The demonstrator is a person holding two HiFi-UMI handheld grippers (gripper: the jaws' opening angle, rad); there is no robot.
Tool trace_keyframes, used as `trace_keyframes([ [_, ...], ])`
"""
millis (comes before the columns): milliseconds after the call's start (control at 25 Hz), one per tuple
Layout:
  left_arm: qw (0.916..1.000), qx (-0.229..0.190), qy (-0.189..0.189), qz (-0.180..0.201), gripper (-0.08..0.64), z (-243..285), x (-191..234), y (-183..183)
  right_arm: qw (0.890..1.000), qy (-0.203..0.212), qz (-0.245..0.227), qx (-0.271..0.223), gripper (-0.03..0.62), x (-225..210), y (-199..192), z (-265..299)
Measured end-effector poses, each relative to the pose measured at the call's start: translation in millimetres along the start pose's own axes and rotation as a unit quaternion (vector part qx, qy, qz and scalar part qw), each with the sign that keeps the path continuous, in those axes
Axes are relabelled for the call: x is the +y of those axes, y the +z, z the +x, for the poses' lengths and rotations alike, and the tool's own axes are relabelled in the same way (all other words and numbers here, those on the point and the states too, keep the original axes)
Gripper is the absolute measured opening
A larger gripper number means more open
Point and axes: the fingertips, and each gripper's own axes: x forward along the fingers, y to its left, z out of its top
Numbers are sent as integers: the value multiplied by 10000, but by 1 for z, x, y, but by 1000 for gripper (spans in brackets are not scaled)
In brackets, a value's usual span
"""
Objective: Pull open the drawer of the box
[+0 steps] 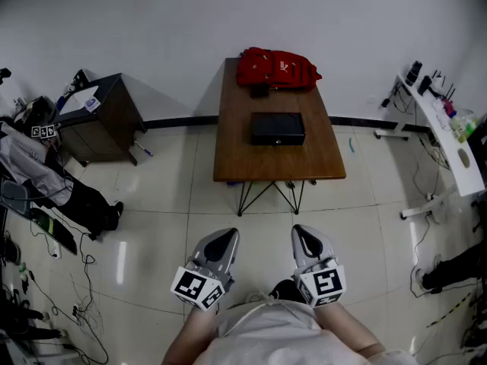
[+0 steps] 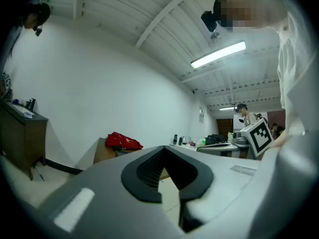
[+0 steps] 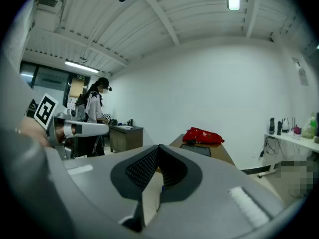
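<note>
The black box (image 1: pixel 278 128) lies shut on the brown wooden table (image 1: pixel 236 154), its front face toward me. Behind it rests a red backpack (image 1: pixel 276 68). Both grippers hang low over the tiled floor, well short of the table. My left gripper (image 1: pixel 222 239) and right gripper (image 1: pixel 304 236) point at the table, each with its jaws together and empty. In the right gripper view the box (image 3: pixel 198 150) shows as a dark slab in front of the red backpack (image 3: pixel 203 136). The left gripper view shows only the backpack (image 2: pixel 123 141); its jaws hide the box.
A dark wooden cabinet (image 1: pixel 103 116) stands at the left wall, with bags and cables (image 1: pixel 46 204) on the floor beside it. A white desk (image 1: pixel 445 131) with small items lines the right side. Another person (image 3: pixel 94 114) stands in the background.
</note>
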Motion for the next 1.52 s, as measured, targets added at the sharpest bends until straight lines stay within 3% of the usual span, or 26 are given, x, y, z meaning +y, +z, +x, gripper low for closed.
trace_keyframes([
  [280,9996,201,-193,19,5,24,18,-15,9996,24,128,246,8,-14,-18,37],
  [440,9996,263,-97,15,5,51,43,-20,9993,86,197,290,8,-34,-25,71],
  [1080,9985,521,89,113,5,258,165,-6,9957,181,575,697,8,-194,-20,265],
  [1280,9978,630,207,19,5,293,182,-14,9941,294,561,884,8,-220,-24,300],
  [1520,9955,913,108,212,5,314,191,-22,9885,292,706,1308,8,-228,-49,333],
])
